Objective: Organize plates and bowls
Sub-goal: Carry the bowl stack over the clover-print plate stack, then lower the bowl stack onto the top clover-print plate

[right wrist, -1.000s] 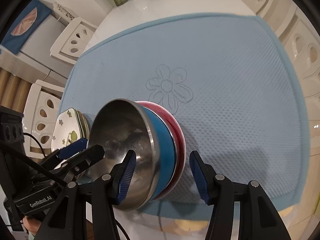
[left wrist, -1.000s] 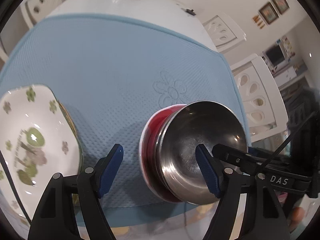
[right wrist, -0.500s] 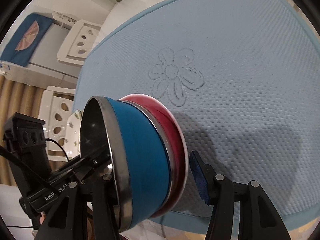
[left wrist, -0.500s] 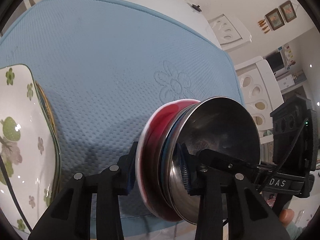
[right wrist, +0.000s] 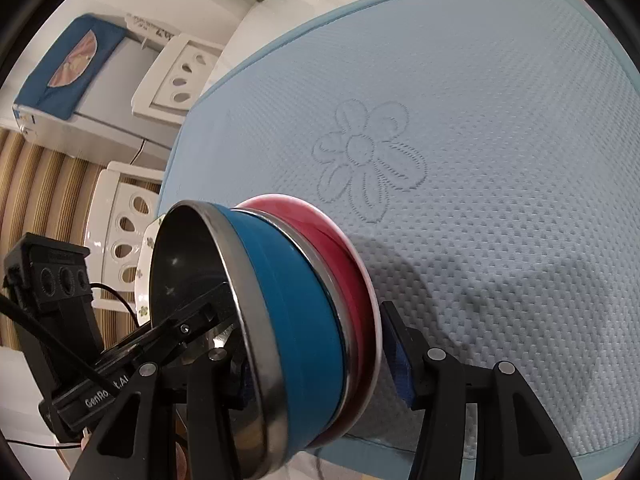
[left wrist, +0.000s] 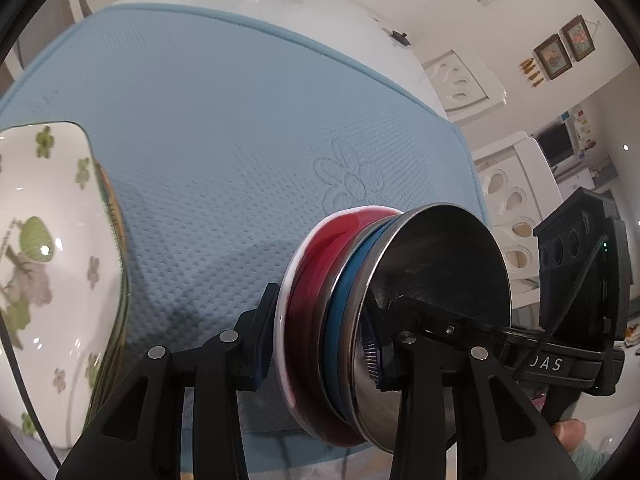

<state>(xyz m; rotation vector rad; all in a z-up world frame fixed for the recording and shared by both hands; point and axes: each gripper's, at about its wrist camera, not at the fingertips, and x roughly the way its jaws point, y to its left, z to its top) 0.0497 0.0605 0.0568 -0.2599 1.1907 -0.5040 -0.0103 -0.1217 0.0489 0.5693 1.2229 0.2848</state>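
A nested stack of bowls, a red one (left wrist: 316, 264) outermost, a blue-sided one (left wrist: 340, 312) and a steel-lined one (left wrist: 436, 264) inside, is held above the blue mat (left wrist: 224, 128). My left gripper (left wrist: 320, 340) is shut on the stack's rim, one finger inside, one outside. My right gripper (right wrist: 320, 364) is shut on the opposite rim of the same stack (right wrist: 292, 320). A white plate with green clover print (left wrist: 48, 248) lies on other plates at the left.
The blue mat (right wrist: 480, 160) with a stitched flower (right wrist: 368, 156) covers a white table. White chairs (left wrist: 508, 200) stand around it. A small black object (left wrist: 400, 38) lies on the table's far side.
Both grippers closed on the bowl stack's rims and lifted it off the mat. The stack now looks more edge-on in both views.
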